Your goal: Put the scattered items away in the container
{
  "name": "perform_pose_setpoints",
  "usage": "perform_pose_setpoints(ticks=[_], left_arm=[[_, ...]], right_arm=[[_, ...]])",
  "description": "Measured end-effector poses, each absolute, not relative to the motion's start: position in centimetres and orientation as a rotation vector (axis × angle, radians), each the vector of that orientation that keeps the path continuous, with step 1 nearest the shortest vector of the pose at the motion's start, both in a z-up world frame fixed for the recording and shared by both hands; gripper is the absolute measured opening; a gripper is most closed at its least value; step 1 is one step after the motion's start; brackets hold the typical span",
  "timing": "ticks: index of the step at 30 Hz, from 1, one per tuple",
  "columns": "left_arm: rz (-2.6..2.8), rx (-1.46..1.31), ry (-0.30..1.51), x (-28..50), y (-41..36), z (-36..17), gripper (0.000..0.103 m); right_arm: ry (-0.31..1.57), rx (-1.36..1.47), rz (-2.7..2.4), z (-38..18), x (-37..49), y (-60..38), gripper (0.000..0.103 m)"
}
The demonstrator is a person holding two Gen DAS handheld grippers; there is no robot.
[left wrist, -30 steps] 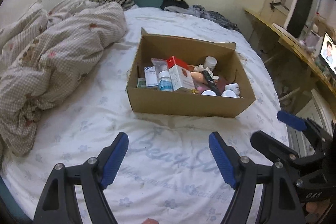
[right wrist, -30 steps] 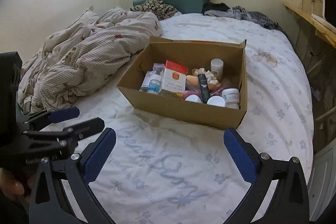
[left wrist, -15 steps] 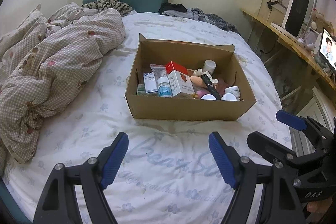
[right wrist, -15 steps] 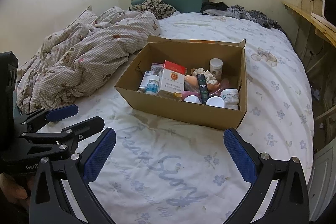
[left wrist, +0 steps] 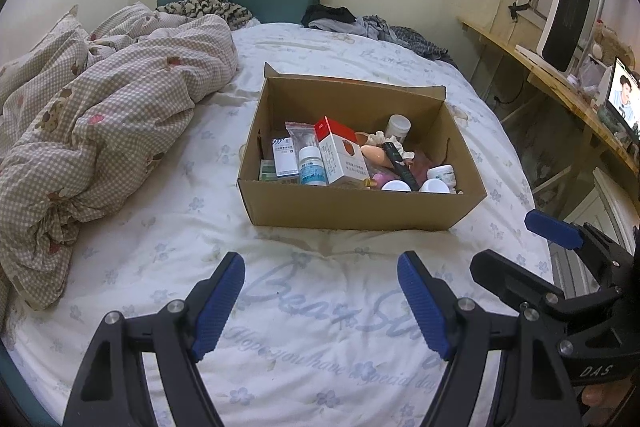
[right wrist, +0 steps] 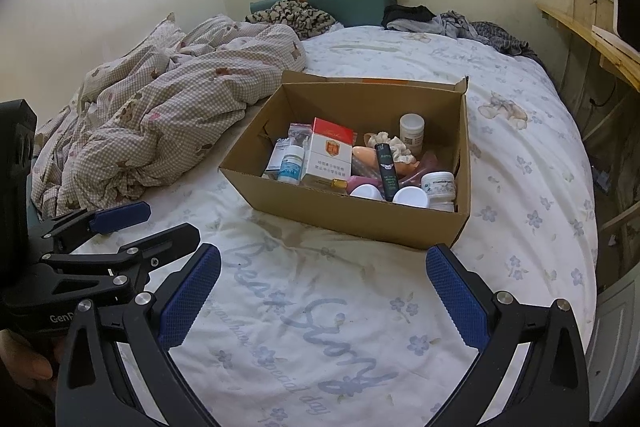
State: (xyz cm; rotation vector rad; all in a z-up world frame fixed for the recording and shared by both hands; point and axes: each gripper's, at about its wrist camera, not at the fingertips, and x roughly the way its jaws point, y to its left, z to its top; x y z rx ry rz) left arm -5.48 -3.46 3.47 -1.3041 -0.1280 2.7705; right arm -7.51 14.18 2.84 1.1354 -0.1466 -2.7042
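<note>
Near wall of cardboard box [left wrist: 352, 211] hides lower parts of items inside; green pack [left wrist: 267, 171] at left shows only a sliver. Label text on red-and-white carton [right wrist: 329, 157] and white jars [right wrist: 438, 187] too small to read. Screen [left wrist: 622, 99] at right is cut by frame edge. Hand [right wrist: 24, 359] holding left gripper mostly out of frame, just fingers visible. Sheet lettering [right wrist: 320, 315] partly blocked by gripper fingers [right wrist: 188, 301]. Clothes [left wrist: 372, 27] at bed's far end too blurred to ID.

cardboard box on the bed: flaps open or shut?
Open. The cardboard box has no top closed over it; bottles and packets inside show from above.
</note>
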Motion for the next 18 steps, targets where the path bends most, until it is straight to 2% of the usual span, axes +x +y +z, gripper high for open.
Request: perform_pose_setpoints(ticks=[18], left_arm=[[2.771,-1.306,-0.104,-5.47,-3.44,3.33,0.079]], right_arm=[[-0.149,1.145,-2.7,2.59,-7.45,14.19,0.103]])
